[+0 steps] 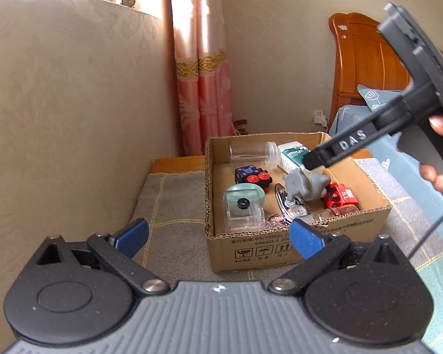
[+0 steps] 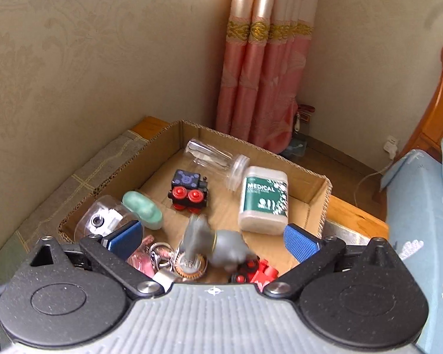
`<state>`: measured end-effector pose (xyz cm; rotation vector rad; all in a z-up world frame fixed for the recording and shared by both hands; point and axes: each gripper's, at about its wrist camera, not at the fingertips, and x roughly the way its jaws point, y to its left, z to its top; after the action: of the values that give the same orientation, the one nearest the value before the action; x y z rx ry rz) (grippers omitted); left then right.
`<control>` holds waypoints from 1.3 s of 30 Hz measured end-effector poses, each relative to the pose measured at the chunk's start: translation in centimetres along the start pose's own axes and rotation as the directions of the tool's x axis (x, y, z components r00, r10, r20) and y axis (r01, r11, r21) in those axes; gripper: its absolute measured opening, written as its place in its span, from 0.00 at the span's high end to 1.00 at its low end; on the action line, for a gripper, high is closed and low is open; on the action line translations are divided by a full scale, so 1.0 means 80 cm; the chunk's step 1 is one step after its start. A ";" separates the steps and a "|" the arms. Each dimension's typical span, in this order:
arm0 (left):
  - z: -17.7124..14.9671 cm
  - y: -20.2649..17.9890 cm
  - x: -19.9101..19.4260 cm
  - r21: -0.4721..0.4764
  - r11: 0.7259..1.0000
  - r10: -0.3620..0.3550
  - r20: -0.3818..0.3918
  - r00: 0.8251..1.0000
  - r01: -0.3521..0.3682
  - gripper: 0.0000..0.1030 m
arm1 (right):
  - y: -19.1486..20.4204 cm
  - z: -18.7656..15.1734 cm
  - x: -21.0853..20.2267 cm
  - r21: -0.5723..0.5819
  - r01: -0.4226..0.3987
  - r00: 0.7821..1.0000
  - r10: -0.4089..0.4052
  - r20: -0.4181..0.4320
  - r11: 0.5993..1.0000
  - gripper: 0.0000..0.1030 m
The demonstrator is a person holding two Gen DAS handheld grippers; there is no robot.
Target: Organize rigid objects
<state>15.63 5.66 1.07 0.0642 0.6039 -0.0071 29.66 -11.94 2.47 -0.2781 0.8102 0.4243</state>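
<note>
A cardboard box (image 1: 251,247) on a checked mat holds several rigid items. Among them are a clear jar (image 2: 209,155), a green-and-white "MEDICAL" container (image 2: 264,200), a black toy with red wheels (image 2: 189,191), a mint-green piece in a clear case (image 1: 243,206) and a red toy car (image 1: 341,196). A grey animal toy (image 2: 218,243) is blurred over the keyrings. It sits between the wide-apart pads of my right gripper (image 2: 214,240), and neither pad touches it. My left gripper (image 1: 218,237) is open and empty in front of the box. In the left wrist view, a right finger (image 1: 313,159) hovers just above the grey toy (image 1: 305,184).
A beige padded wall (image 1: 59,103) rises to the left of the box and a pink curtain (image 1: 200,73) hangs behind it. A bed with blue bedding (image 2: 422,221) and a wooden headboard (image 1: 366,59) lies to the right. A hand (image 1: 441,177) holds the right gripper's handle.
</note>
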 end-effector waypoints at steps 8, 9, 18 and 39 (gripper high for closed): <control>0.010 -0.002 -0.004 -0.026 0.999 0.037 -0.077 0.996 -0.039 0.02 | 0.011 -0.052 -0.051 0.102 0.179 0.984 -0.176 -0.040 0.979 0.00; 0.011 -0.005 -0.004 -0.023 0.999 0.039 -0.084 0.996 -0.041 0.02 | 0.015 -0.061 -0.058 0.113 0.206 0.978 -0.202 -0.042 0.972 0.00; 0.014 -0.034 -0.016 0.012 1.000 0.002 -0.112 0.994 -0.001 0.02 | 0.016 -0.136 -0.102 0.338 0.228 0.974 -0.212 -0.085 0.913 0.00; 0.015 -0.046 -0.024 0.004 1.000 0.007 -0.150 0.989 -0.006 0.02 | 0.020 -0.149 -0.123 0.394 0.209 0.977 -0.207 -0.049 0.895 0.00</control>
<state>14.66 1.92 2.96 0.0701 0.7542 0.0031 15.27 -17.79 1.83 0.0155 0.8429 0.0504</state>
